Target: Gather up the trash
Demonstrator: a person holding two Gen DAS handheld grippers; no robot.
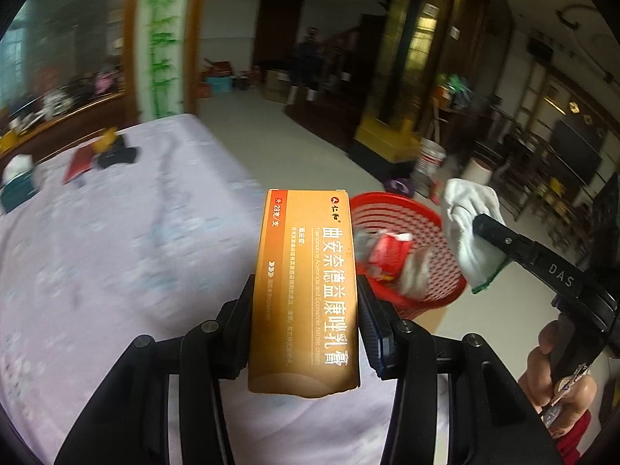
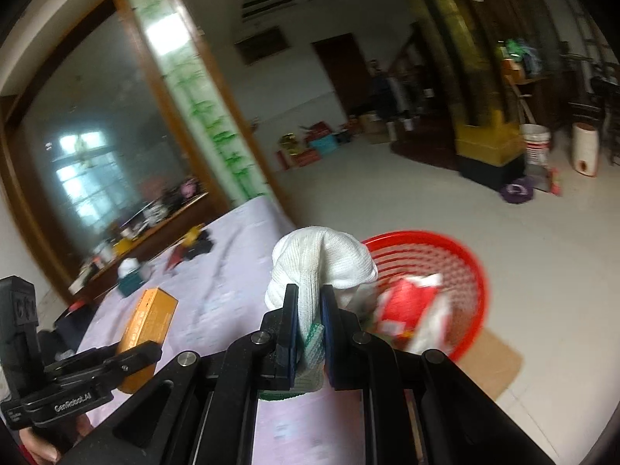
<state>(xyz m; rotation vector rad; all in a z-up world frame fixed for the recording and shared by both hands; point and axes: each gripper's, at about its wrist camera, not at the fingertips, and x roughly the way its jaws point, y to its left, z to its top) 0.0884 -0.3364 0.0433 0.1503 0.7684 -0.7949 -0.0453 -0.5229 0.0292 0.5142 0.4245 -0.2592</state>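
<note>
My left gripper [image 1: 306,321] is shut on an orange medicine carton [image 1: 306,290] that stands lengthwise between its pads; the carton [image 2: 149,321] and the left gripper [image 2: 128,352] also show at the lower left of the right wrist view. My right gripper [image 2: 310,323] is shut on a white knitted glove [image 2: 321,267] with a green cuff edge. In the left wrist view the glove [image 1: 471,228] hangs from the right gripper [image 1: 484,228] above the basket's right rim. A red plastic mesh basket [image 1: 426,228] [image 2: 457,259] stands on the floor beside the bed, holding red and white wrappers.
A bed with a pale lilac sheet [image 1: 116,252] lies under both grippers; a teal tissue box [image 2: 131,277], a red booklet [image 1: 77,164] and dark cloth [image 1: 116,155] lie at its far end. Cardboard [image 2: 500,360] lies under the basket. White buckets [image 1: 428,161] and a pillar base stand beyond.
</note>
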